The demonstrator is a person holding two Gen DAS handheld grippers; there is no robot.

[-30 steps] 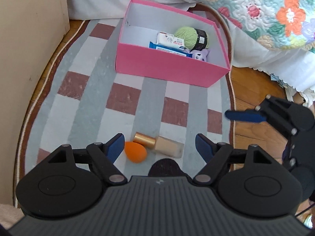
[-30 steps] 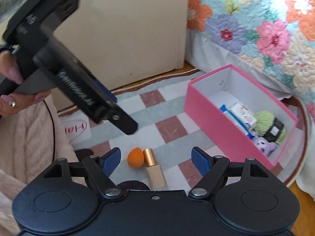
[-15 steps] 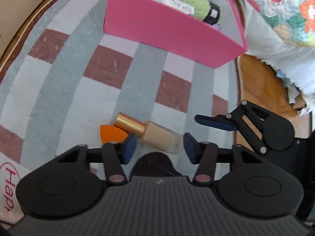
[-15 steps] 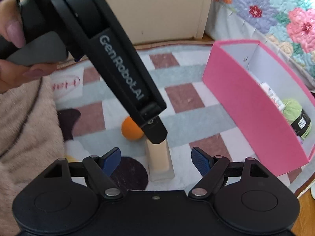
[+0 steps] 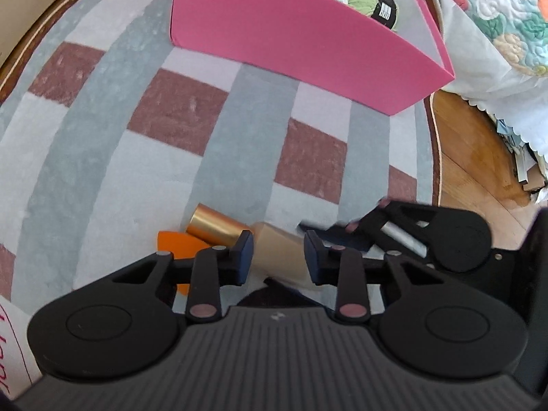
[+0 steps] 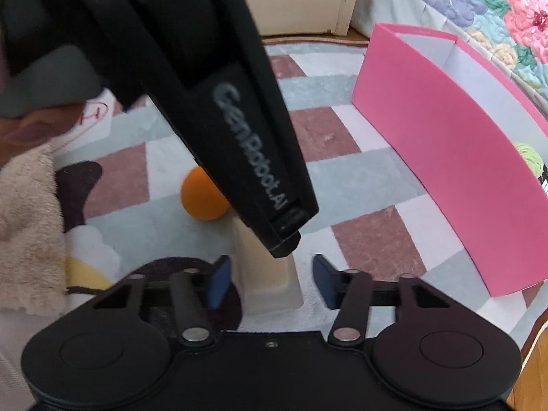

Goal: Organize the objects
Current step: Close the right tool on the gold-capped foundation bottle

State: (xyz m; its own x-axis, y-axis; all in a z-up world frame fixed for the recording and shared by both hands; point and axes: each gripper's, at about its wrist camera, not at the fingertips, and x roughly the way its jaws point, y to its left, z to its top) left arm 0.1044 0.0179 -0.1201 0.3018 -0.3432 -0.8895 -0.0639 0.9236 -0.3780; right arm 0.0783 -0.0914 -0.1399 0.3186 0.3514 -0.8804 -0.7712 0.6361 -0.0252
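A home bedroom: a floral quilt (image 6: 507, 10) hangs over the bed's edge, with a checked rug (image 5: 178, 109) on wood floor (image 5: 479, 157) and a pink box (image 5: 294, 37) of yarn.

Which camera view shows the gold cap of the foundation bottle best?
The left wrist view: the gold cap lies in plain sight beside the orange sponge. In the right wrist view the left gripper's body covers the cap; only the bottle's beige base shows.

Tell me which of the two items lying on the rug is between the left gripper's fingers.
The beige foundation bottle with the gold cap: the left gripper straddles its body. The orange makeup sponge lies outside the fingers, beside the cap.
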